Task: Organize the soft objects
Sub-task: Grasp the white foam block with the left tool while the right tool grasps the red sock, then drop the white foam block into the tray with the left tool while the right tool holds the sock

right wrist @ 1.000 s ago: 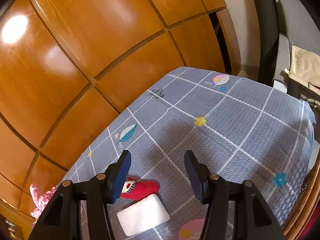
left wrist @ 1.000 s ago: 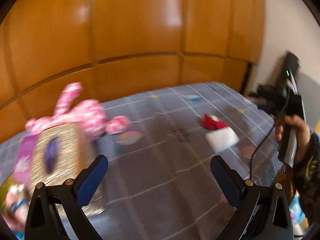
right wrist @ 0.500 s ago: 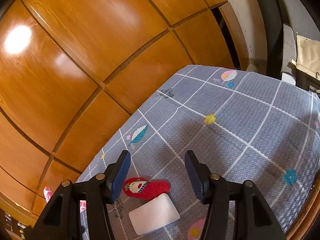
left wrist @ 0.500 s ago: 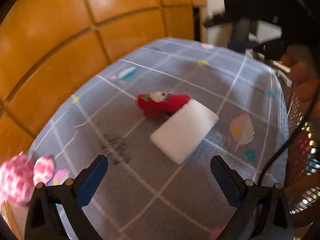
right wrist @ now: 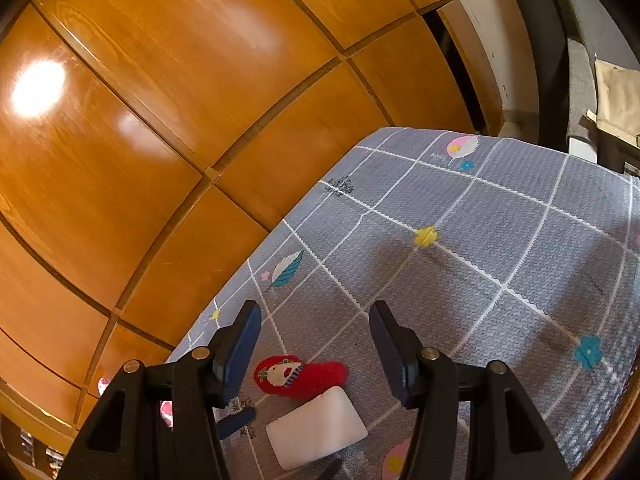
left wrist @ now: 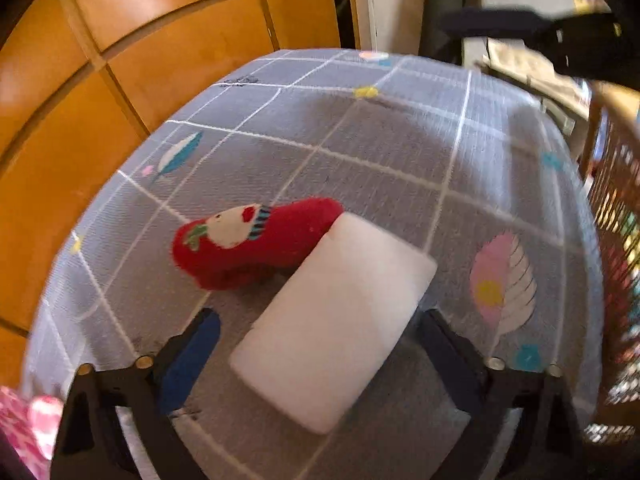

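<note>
Sponge [left wrist: 334, 326] and sock lay side by side on a gray checked tablecloth [left wrist: 400, 140] as the left gripper [left wrist: 320, 332] straddled the white block, its jaws spread wide to either side and gripping nothing. The blue-padded finger [left wrist: 192, 354] stood near the sponge's left edge; the opposite finger [left wrist: 444, 344] sat close by its right corner, neither clearly touching. A red plush sock [left wrist: 256, 242] with a cartoon face rested at the sponge's far end, its cuff touching or tucked just under that corner. A wire basket [left wrist: 616, 240] stood at the table's right edge, and pink patterned plush [left wrist: 24, 428] showed at lower left.

The right gripper [right wrist: 316, 340] hung higher over the cloth, jaws parted and empty, with sock [right wrist: 300, 376] and sponge [right wrist: 318, 432] visible below it.

The step appeared to be a pickup of the sponge. A clean grasp would likely call for settling lower, centering the fingers across the block's narrow width and closing gently, since foam compresses and can pop out of a hard pinch. Keeping the far fingertip clear of the sock would avoid dragging it along.
</note>
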A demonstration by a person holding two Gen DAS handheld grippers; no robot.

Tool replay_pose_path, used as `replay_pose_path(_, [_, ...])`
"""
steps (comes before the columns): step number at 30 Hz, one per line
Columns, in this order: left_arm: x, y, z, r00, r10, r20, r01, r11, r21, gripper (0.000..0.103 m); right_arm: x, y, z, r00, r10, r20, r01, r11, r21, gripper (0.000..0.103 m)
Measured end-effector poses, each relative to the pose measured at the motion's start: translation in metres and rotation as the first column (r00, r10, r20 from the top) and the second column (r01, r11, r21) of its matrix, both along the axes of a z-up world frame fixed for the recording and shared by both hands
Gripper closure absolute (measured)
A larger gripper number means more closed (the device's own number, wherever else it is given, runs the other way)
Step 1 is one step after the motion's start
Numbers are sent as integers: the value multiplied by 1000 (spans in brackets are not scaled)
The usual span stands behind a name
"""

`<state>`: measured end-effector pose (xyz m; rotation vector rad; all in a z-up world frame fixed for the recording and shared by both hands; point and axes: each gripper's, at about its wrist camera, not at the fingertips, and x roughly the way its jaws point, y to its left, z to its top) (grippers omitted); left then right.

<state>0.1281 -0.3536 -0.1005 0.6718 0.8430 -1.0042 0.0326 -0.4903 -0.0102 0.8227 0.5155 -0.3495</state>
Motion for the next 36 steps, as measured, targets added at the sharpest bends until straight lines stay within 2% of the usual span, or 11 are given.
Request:
replay_pose_path(1, [3,2,1,999,13,-47,-14,1000,-21,28,0,0,0,1000,1,-1,-1,1000,-1,46])
replay_pose_path(2, [3,5,4,998,36,-57,-38,998,-40,31,0,0,0,1000,0,-1,0,1000,-3,46])
replay_pose_path(10, [-22,71,26,977,193,-88,-205,968,-146,32,2,1,0,1000,-1,-10,1,1000,-2,46])
replay_pose_path(14, [-30,125,33,927,366,-78,-374,910,-179,32,8,2,-3,999,26,-40,-26,1000,8,46])
replay_pose_path(19, [-36,187,35,836,542,-90,-548,810,-209,32,29,9,-14,981,132,-140,-129,991,37,46])
replay_pose_path(25, [-43,228,20,770,629,-107,-637,749,-184,32,75,47,-27,885,331,-328,-358,933,-25,46])
replay_pose_path(30, [-40,238,5,747,653,-124,-664,727,-176,31,116,94,-42,750,404,-523,-555,816,-165,46])
replay_pose_path(33, [-41,235,-5,748,656,-106,-663,726,-184,31,132,109,-61,701,364,-613,-610,751,-251,46])
replay_pose_path(34, [-42,234,-7,750,655,-94,-660,728,-186,31,134,109,-66,693,377,-614,-619,749,-238,49])
replay_pose_path(35, [-42,233,-8,749,657,-87,-660,727,-188,30,135,110,-72,684,387,-618,-625,748,-223,69])
replay_pose_path(36, [-43,232,-10,747,660,-79,-661,726,-192,30,135,112,-75,675,375,-635,-633,737,-237,73])
